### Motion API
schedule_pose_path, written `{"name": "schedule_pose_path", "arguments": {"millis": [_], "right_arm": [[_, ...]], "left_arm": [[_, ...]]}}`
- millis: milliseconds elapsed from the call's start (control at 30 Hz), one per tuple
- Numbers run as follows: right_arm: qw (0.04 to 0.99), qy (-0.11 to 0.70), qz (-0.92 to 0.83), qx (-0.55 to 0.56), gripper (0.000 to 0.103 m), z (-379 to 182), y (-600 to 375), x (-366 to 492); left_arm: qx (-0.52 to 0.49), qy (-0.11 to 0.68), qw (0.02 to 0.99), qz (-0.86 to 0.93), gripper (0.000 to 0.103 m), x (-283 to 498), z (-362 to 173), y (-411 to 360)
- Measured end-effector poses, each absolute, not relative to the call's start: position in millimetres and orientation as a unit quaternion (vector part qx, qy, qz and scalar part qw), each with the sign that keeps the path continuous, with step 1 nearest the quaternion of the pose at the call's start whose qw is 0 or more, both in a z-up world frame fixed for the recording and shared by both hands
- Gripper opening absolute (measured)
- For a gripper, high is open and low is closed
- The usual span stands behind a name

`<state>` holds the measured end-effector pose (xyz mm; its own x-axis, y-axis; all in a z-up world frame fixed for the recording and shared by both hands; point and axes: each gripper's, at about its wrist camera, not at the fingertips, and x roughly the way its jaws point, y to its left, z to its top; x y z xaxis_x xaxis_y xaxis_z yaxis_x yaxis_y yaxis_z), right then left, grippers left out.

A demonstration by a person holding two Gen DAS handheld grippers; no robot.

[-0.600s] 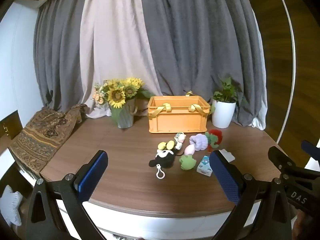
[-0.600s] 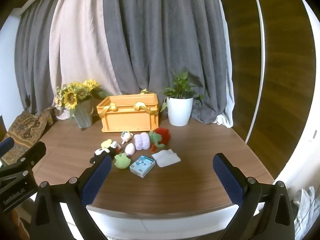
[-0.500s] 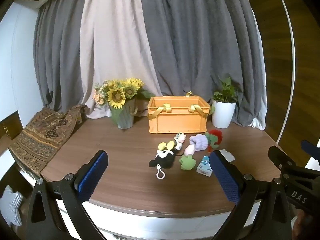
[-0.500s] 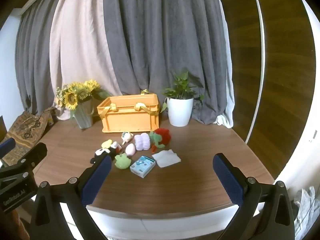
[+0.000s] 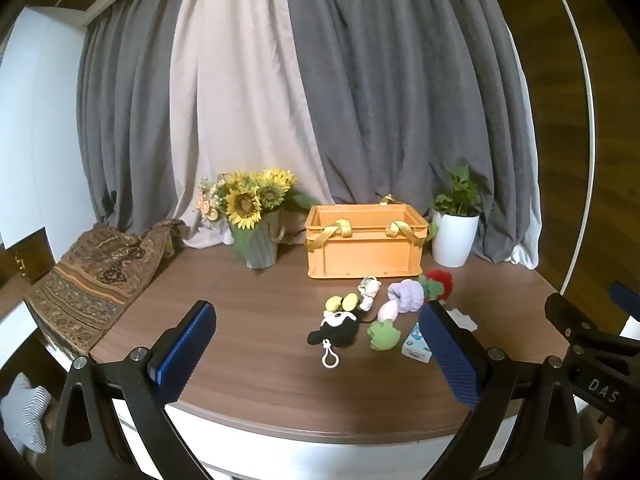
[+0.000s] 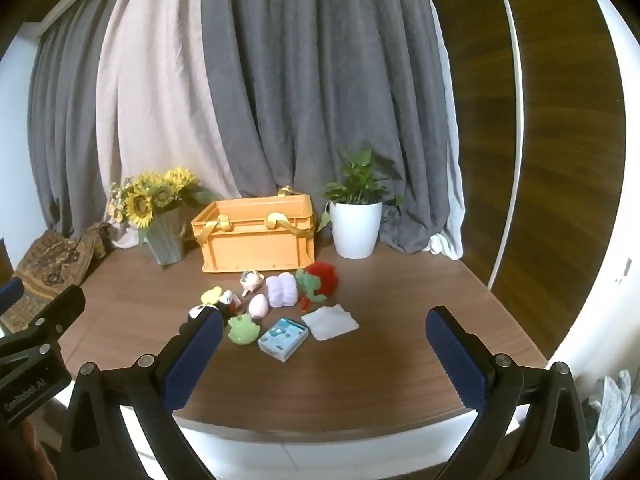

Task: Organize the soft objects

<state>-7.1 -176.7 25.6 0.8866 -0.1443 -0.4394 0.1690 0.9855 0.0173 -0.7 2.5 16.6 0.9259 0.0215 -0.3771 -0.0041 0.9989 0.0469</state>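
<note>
Several soft toys lie in a cluster on the wooden table in front of an orange basket: a black-and-white mouse plush with a white clip, a green frog, a purple puff, a red-and-green plush, a pink egg. A blue tissue pack and a white cloth lie beside them. My left gripper and right gripper are both open and empty, held near the table's front edge, short of the toys.
A vase of sunflowers stands left of the basket, a white potted plant to its right. A patterned cloth drapes over the table's left end. Grey and beige curtains hang behind.
Both views have shifted very slightly; the grippers stay open and the objects have not moved.
</note>
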Motion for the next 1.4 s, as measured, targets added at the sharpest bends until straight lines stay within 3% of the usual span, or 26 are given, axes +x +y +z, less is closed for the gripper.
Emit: {"name": "schedule_pose_path", "arguments": {"millis": [1400], "right_arm": [[0.972, 0.221, -0.077, 0.023, 0.103, 38, -174, -6]], "left_arm": [[0.02, 0.185, 0.982, 0.008, 0.103, -2, 11, 2]]}}
